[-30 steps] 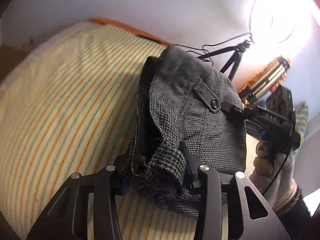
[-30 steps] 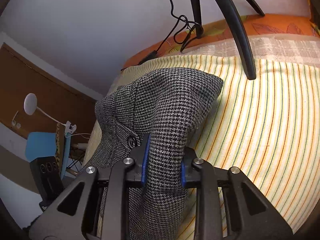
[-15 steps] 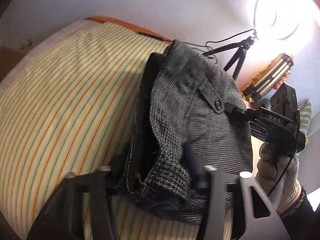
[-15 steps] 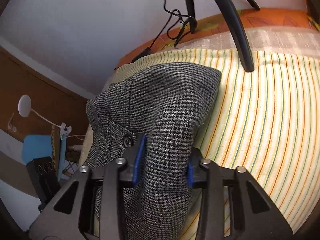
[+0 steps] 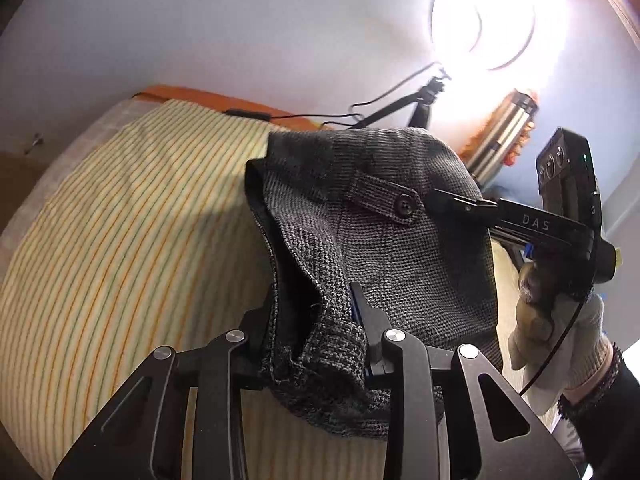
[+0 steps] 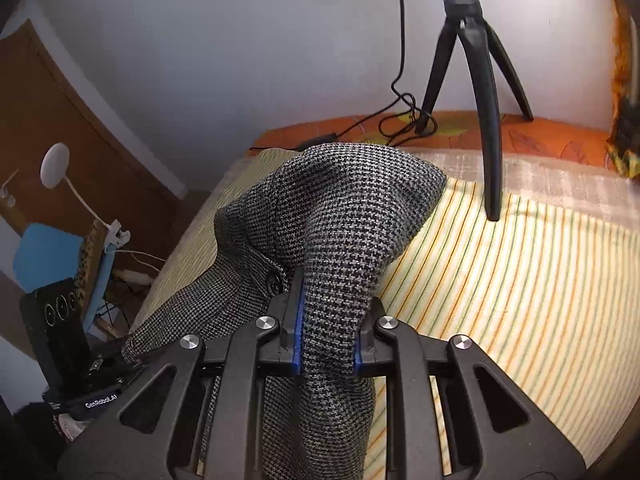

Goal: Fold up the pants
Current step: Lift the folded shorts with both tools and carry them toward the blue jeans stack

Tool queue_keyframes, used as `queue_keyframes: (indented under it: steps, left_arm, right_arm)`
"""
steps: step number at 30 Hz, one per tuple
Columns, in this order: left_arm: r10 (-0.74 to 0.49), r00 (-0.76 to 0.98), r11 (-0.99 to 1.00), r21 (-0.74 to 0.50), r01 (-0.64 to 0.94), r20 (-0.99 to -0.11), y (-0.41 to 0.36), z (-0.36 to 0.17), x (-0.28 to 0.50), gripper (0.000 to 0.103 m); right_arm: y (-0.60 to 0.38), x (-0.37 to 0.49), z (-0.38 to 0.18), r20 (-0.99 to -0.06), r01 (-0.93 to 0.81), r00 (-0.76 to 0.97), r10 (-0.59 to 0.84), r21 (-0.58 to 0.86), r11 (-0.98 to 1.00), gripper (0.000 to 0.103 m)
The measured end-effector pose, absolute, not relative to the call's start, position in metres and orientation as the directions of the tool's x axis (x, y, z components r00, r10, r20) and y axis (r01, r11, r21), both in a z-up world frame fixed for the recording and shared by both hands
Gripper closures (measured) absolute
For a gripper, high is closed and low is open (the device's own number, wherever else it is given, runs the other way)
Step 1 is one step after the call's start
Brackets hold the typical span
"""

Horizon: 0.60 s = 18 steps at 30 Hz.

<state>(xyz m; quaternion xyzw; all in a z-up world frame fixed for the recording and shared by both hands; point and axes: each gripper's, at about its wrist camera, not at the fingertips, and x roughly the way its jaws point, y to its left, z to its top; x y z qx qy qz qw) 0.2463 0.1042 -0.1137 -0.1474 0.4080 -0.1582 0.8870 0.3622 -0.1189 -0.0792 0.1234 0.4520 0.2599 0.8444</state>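
Note:
The pants [image 5: 384, 240] are grey houndstooth with a buttoned tab, bunched and lifted over the striped bed sheet [image 5: 120, 260]. My left gripper [image 5: 316, 344] is shut on a bunched edge of the pants. My right gripper [image 6: 326, 332] is shut on another fold of the pants [image 6: 340, 240], which drapes over its fingers. The right gripper also shows in the left wrist view [image 5: 460, 202], clamped at the pants' right side by the button. The left gripper shows in the right wrist view [image 6: 120, 360] at the lower left, on the pants' hanging edge.
A black tripod [image 6: 476, 60] stands at the bed's far edge, one leg on the sheet, with cables [image 6: 400, 120] on the orange cover. A bright ring light [image 5: 496, 20] glares at upper right. A blue chair [image 6: 44, 252] and brown door stand left of the bed.
Both grippers have lifted the pants higher off the sheet, and the views have tilted up toward the wall. The grips are unchanged.

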Motion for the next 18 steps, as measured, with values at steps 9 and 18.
queue_keyframes:
  steps: [9,18]
  left_arm:
    - [-0.459,0.619,0.886,-0.378,0.267,-0.637,0.057,-0.087,0.231,0.074]
    - [-0.540,0.600,0.841,-0.379,0.385,-0.590,-0.008,-0.063,0.218,0.074]
  right_arm:
    - [-0.151,0.328,-0.042,-0.683,-0.336,0.516,0.517,0.394,0.855,0.085]
    - [-0.214,0.295,-0.003,-0.672,-0.319,0.586,0.454,0.324,0.891,0.085]
